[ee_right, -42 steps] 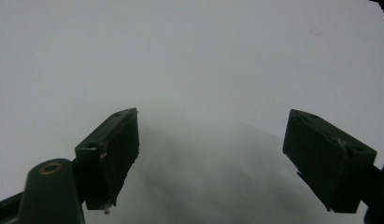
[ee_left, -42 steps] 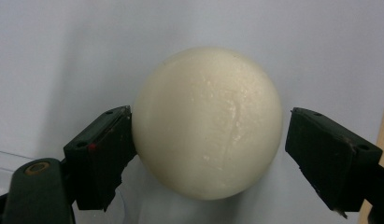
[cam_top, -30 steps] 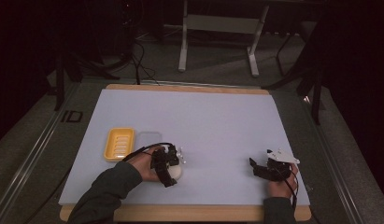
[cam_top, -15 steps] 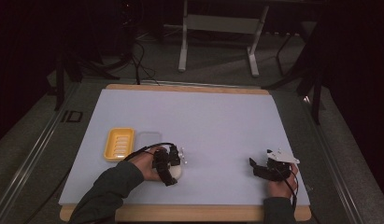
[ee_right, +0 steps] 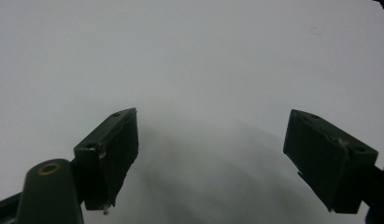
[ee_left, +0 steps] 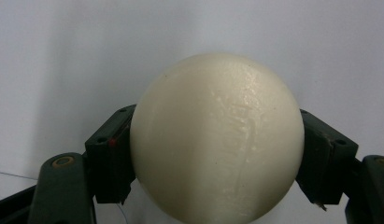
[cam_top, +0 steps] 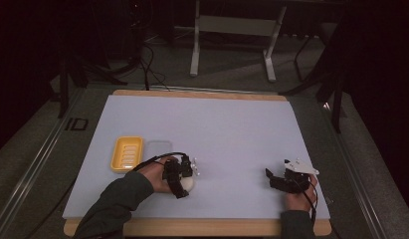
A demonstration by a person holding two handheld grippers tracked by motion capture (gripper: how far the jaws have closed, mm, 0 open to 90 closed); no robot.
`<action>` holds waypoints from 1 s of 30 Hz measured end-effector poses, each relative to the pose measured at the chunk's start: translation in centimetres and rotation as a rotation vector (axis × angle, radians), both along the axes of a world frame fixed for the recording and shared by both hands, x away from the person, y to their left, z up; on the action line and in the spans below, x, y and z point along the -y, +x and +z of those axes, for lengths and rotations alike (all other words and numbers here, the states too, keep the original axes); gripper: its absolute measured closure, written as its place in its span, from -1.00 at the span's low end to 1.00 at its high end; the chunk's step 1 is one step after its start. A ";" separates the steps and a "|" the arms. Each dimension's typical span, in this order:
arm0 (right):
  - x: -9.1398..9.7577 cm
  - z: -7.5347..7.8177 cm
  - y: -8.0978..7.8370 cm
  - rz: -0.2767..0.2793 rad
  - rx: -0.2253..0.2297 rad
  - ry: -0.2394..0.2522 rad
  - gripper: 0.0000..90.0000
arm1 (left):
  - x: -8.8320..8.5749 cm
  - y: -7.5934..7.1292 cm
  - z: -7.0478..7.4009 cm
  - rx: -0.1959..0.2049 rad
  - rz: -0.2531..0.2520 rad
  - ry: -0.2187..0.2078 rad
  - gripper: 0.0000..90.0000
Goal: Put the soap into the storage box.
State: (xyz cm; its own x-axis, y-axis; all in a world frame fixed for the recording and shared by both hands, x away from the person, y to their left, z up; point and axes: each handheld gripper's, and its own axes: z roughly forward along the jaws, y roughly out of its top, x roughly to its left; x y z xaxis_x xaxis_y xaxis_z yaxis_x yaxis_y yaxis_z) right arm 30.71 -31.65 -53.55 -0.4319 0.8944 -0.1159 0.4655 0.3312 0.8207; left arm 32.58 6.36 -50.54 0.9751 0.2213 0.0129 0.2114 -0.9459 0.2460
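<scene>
Both jaws of the left tool (ee_left: 217, 154), having just closed, clamp the cream ball (ee_left: 217, 140), with the yellow tray (cam_top: 126, 153) just to its left; the right tool (ee_right: 217, 158) stands open, well apart.

A yellow soap dish (cam_top: 126, 153) with a ribbed floor lies on a pale lilac mat (cam_top: 227, 129), just up and to the left of the left-hand fingers. A clear shallow lid (cam_top: 158, 149) rests against its right side, closer to those fingers. The mat covers a wooden board (cam_top: 199, 93), whose edge shows along the far side. Beyond the board, well away from both sets of fingers, stand 2 grey metal stand legs (cam_top: 194, 45) and dark cables (cam_top: 152, 59) on a carpeted floor (cam_top: 232, 69).
</scene>
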 end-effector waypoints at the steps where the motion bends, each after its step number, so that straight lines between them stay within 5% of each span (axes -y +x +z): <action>1: 0.0 0.0 0.0 0.000 0.000 0.000 -0.61 | 0.0 0.0 0.0 0.000 0.001 0.001 -0.43; 30: 0.0 0.0 0.0 0.000 0.000 -0.001 -0.61 | -0.7 0.5 0.8 0.004 0.033 -0.016 -0.43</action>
